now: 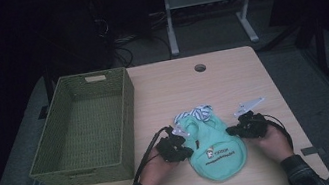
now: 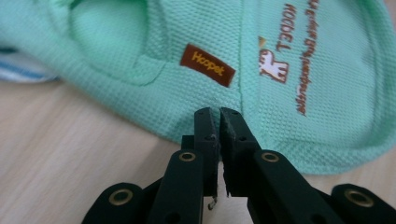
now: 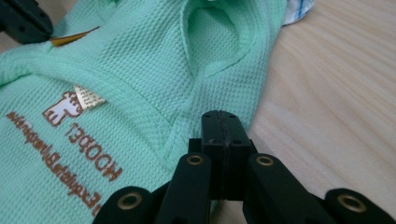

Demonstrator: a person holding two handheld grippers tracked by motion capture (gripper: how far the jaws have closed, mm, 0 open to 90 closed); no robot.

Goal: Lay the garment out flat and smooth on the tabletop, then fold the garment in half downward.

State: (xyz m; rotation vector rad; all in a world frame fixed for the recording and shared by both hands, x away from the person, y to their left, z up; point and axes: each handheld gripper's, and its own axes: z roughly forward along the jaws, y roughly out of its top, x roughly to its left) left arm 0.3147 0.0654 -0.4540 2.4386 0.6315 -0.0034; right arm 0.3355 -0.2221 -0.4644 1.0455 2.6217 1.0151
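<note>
A mint-green pet garment (image 1: 215, 147) with brown lettering lies flat near the table's front edge. My left gripper (image 1: 187, 144) is at its left side and my right gripper (image 1: 230, 132) at its right side. In the left gripper view the garment (image 2: 303, 70) carries a brown "Hoopet" label (image 2: 208, 65), and the left gripper (image 2: 218, 112) is pinched on its hem with only a sliver between the jaws. In the right gripper view the right gripper (image 3: 223, 114) is closed flush on the edge of the garment (image 3: 140, 70), below an armhole.
A striped blue-and-white cloth (image 1: 199, 113) sticks out from under the garment's far end. An olive woven basket (image 1: 127, 124) stands on the table's left part. A round cable hole (image 1: 200, 68) lies near the far edge. The wooden table (image 1: 167, 92) is bare behind the garment.
</note>
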